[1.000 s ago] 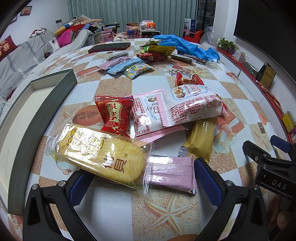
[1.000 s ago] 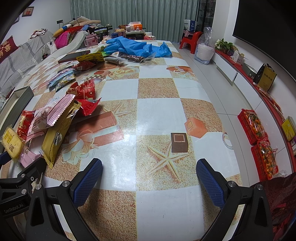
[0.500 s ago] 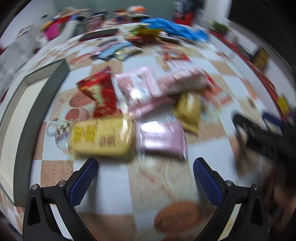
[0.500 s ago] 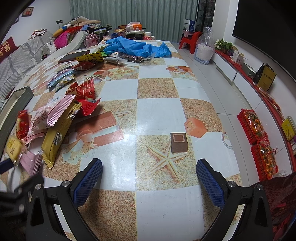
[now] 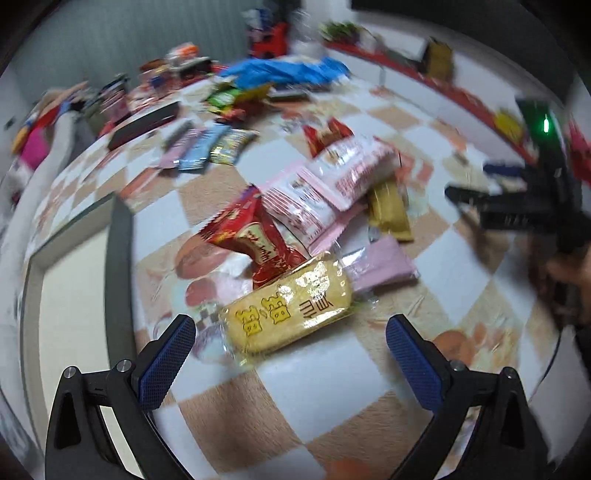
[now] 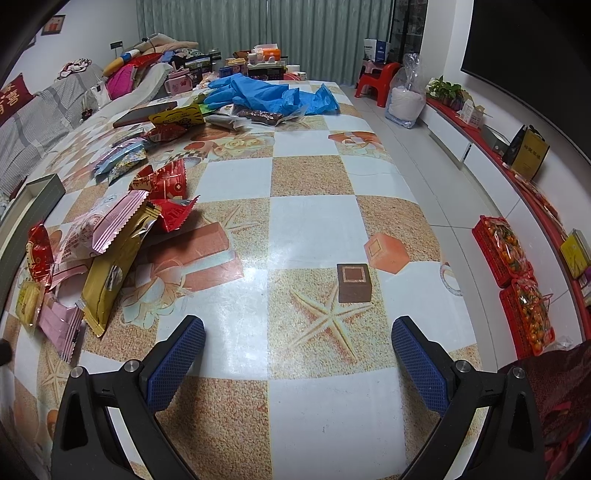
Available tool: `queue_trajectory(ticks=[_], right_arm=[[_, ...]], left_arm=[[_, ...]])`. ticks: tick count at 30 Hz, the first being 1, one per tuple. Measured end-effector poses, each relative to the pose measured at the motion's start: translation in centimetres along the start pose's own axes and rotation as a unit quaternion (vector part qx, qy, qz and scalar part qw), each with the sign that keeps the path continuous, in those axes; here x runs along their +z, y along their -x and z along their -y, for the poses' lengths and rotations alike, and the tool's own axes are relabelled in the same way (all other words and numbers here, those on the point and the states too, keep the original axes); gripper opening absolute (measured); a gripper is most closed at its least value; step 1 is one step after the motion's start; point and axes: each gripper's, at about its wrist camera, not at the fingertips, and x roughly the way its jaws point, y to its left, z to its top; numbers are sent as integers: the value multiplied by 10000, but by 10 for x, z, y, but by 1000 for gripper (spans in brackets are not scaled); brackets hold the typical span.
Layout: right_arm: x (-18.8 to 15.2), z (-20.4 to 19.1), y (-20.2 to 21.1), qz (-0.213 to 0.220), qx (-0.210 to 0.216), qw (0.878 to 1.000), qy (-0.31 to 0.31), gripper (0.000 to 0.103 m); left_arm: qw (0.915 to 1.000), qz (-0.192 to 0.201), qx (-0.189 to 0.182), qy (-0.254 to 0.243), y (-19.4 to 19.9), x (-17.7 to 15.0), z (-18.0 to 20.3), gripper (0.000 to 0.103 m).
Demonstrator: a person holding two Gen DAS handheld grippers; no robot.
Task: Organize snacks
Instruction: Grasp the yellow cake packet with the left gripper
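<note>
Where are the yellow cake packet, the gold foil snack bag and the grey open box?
yellow cake packet (image 5: 291,308), left wrist view, its middle.
gold foil snack bag (image 6: 110,275), right wrist view, its middle.
grey open box (image 5: 118,280), left wrist view, its right wall.

home living room; sofa (image 6: 33,110), curtains (image 6: 295,33)

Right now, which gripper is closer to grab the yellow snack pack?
Left, probably. The left hand-held gripper is open with the yellow snack pack lying just ahead between its fingers. The right hand-held gripper is open too, but over bare tablecloth, with the pack far off to its left.
</note>
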Motion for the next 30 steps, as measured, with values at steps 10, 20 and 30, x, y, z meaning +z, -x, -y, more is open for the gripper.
queue_trajectory(ticks=[10,20,30], right_arm=[[1,2,0,24,55,10000,-38,102],[0,0,-1,17,22,10000,-17,102],[-1,0,-1,5,-13,10000,5,102]], left_arm=[[9871,-137,-1144,-1109,-1,-36,46,103],[9878,-67,-1288,869,-4,-19,23,103],[9944,163,22,1048,-12,-29,60,103]])
